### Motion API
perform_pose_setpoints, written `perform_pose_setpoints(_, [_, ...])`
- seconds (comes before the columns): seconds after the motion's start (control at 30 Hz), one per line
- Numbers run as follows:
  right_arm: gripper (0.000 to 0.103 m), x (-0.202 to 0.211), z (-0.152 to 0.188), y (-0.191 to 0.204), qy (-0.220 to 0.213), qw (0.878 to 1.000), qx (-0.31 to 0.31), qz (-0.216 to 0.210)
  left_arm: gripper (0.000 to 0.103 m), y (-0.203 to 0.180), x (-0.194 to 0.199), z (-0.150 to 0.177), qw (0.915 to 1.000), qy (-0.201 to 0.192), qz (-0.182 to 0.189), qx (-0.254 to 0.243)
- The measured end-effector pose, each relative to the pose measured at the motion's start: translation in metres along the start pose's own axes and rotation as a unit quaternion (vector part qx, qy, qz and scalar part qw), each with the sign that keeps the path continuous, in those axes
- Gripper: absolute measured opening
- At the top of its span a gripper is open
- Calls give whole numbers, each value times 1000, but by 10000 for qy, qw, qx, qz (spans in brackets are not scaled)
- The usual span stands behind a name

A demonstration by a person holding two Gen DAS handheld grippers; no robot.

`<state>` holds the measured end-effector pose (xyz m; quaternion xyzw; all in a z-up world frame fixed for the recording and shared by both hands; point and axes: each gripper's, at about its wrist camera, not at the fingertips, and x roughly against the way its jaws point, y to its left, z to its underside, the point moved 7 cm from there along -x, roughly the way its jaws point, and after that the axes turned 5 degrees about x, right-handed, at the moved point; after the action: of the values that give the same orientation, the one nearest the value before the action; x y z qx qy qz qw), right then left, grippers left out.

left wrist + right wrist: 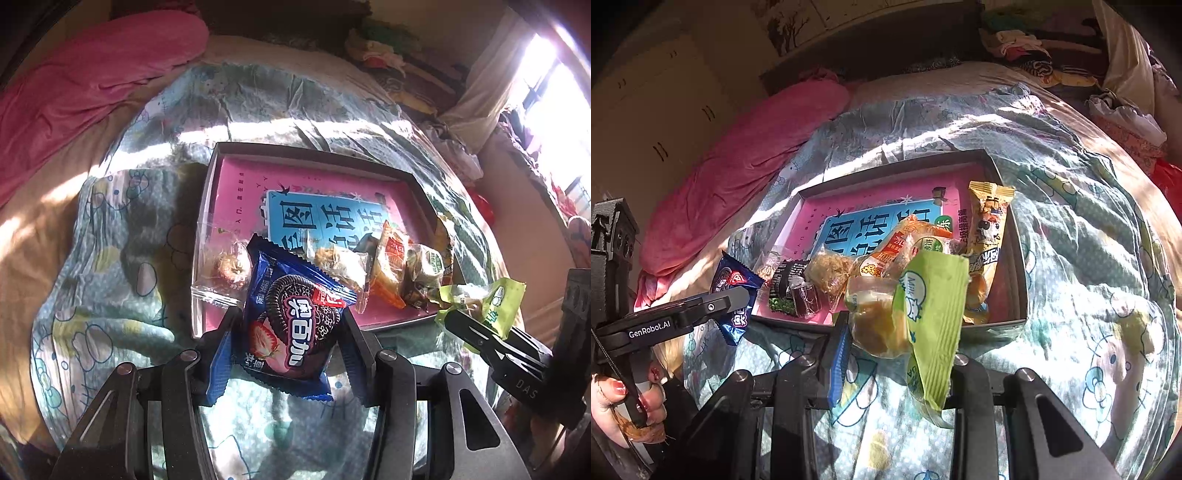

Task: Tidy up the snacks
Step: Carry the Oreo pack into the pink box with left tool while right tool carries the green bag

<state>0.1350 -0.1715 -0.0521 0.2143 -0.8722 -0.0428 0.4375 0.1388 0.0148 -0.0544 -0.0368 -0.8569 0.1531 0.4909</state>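
A sunlit bed [1089, 258] with a cartoon-print quilt carries a shallow box [210, 206] of snacks. Just before the box, the left tool [288, 332] clenches a blue cookie packet [291, 325]; right of it, the right tool [897, 354] grips a green cake packet [934, 295].

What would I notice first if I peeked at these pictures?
Probably the blue Oreo packet, pinched in the left gripper just in front of the shallow box. Next, the green milk-cake packet held by the right gripper. Behind them, more snacks pile along the box's near edge, on a pink book with a blue label.
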Motion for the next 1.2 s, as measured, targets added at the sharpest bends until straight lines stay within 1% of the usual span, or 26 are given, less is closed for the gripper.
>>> perform_pose_setpoints(0.3, [34, -4, -4, 0, 14, 10000, 2, 15, 53, -2, -14, -13, 10000, 34, -26, 35])
perform_pose_setpoints(0.53, [34, -9, -7, 1, 59, 10000, 37, 43, 53, -4, -27, -13, 9999, 106, -24, -2])
perform_pose_setpoints(0.67, [34, -14, -12, 5, 94, 9999, 116, 49, 53, -2, -34, -11, 9999, 134, -102, -11])
perform_pose_setpoints(0.9, [34, -30, -22, 19, 194, 9991, 370, -40, 53, 3, -38, -12, 9998, 139, -108, 79])
perform_pose_setpoints(1.07, [34, -47, -25, 37, 350, 9967, 717, -158, 53, 8, -40, -12, 9997, 157, -111, 150])
perform_pose_setpoints(1.2, [34, -59, -25, 46, 469, 9937, 1013, -86, 53, 10, -42, -12, 9996, 179, -99, 191])
